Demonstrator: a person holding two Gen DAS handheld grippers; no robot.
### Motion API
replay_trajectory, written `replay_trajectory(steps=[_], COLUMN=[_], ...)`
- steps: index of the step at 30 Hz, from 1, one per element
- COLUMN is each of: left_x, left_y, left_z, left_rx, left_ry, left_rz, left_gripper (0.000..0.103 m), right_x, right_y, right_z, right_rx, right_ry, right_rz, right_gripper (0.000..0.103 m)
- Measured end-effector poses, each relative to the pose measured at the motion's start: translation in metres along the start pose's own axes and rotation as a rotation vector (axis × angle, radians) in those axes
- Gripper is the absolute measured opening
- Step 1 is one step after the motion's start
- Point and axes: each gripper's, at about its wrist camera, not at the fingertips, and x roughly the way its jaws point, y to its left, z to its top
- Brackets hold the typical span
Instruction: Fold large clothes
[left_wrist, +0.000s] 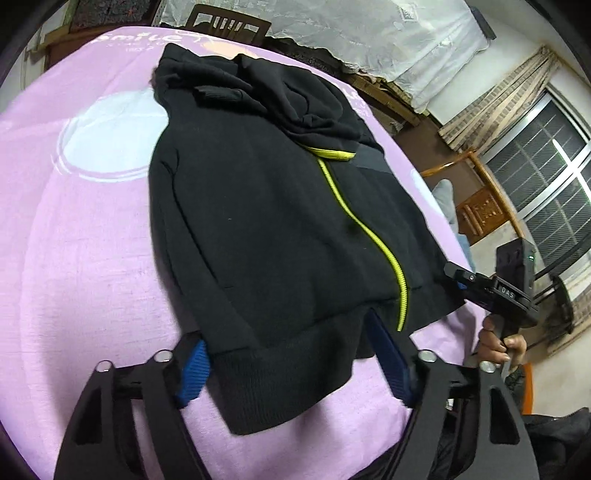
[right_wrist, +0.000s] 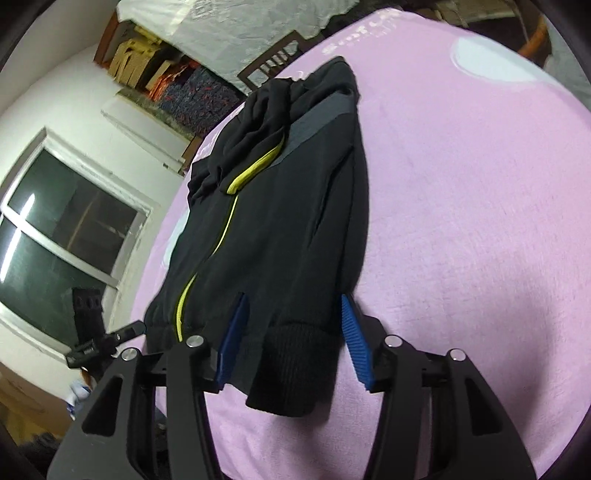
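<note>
Straddling the ribbed hem band (left_wrist: 295, 365) of a black zip hoodie (left_wrist: 258, 221), the left gripper (left_wrist: 291, 363) is standing with its ribbed blue pads apart, the knit lying between them; whether either pad is pressing on it cannot be told. The right gripper (right_wrist: 293, 339) is bracketing the opposite hem corner (right_wrist: 295, 365) in the same way, pads apart, cloth between, grip not confirmed.

Position: the hoodie is lying flat on a pink bedsheet (left_wrist: 74, 277), hem nearest both grippers, hood farthest. Its long axis is running straight away from the grippers, roughly in line with each one's fingers. Each hand is sitting nearer its own hem corner, so neither holds an advantage; the coming fold is likely turning on carrying the hem away toward the hood.

Materials, near to far: a thick rib-knit hem, slightly bunched; a smooth matte fleece body; a yellow-green zipper (left_wrist: 354, 221) curving up the front; a grey panel (left_wrist: 369, 162) slanting at the shoulder; a cuffed sleeve (left_wrist: 218, 92) folded across the upper part; a soft, crumpled hood (left_wrist: 295, 99).

Beyond: the woven sheet is showing a pale round print (left_wrist: 110, 144) and white lettering; a wooden chair back (left_wrist: 229, 26) is standing at the far edge.
</note>
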Motion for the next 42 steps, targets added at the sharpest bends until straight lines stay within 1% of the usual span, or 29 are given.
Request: replay_trajectory(steps=[2,3,4,5,10,13,15,17,20,22,24,27,33,38,42], left_x=[-0.001,0.001,0.002,0.001,0.003,0.003,0.002,0.001,-0.004,-0.015,-0.027,-0.042,-0.059,-0.063,-0.054], left_y=[0.004,0.007,0.008,0.010,0.019,0.022,0.023,0.025,0.023,0.019,0.015,0.009,-0.010,-0.015,-0.004], left_z=[0.002,0.004,0.006,0.006,0.013,0.012,0.012,0.011,0.014,0.019,0.025,0.039,0.084,0.132,0.180], left_rx=[-0.003,-0.004,0.000,0.001,-0.045,-0.057,-0.071,-0.076,-0.068,-0.056,-0.045,-0.025,0.024,0.035,-0.002], left_ry=[0.000,0.002,0.000,0.000,0.007,-0.003,-0.009,-0.006,-0.020,-0.052,-0.084,-0.129,-0.193,-0.223,-0.223], left_rz=[0.015,0.028,0.037,0.041,0.003,-0.020,-0.029,-0.030,-0.043,-0.056,-0.073,-0.084,-0.076,-0.054,-0.034], left_gripper=[0.054,0.050,0.043,0.041,0.042,0.042,0.042,0.033,0.024,0.021,0.020,0.017,0.016,0.016,0.016], right_x=[0.002,0.003,0.004,0.005,0.009,0.008,0.007,0.005,-0.002,-0.011,-0.018,-0.029,-0.038,-0.035,-0.014], right_y=[0.001,0.000,0.000,-0.001,-0.003,-0.004,-0.004,-0.003,-0.002,0.003,0.008,0.018,0.040,0.053,0.049], right_z=[-0.001,0.000,0.001,0.001,0.004,0.002,0.001,0.001,0.005,0.011,0.017,0.034,0.077,0.134,0.190], right_rx=[-0.024,-0.029,-0.030,-0.029,-0.024,-0.028,-0.026,-0.016,0.013,0.021,0.023,0.024,0.002,0.001,0.051], right_ry=[0.000,0.005,0.010,0.015,0.034,0.027,0.019,0.013,0.000,-0.016,-0.031,-0.050,-0.080,-0.124,-0.144], right_rz=[-0.018,-0.011,-0.007,-0.002,0.023,0.031,0.029,0.041,0.090,0.135,0.176,0.238,0.305,0.320,0.318], right_gripper=[0.030,0.028,0.025,0.024,0.026,0.026,0.024,0.016,0.014,0.013,0.013,0.013,0.013,0.012,0.012])
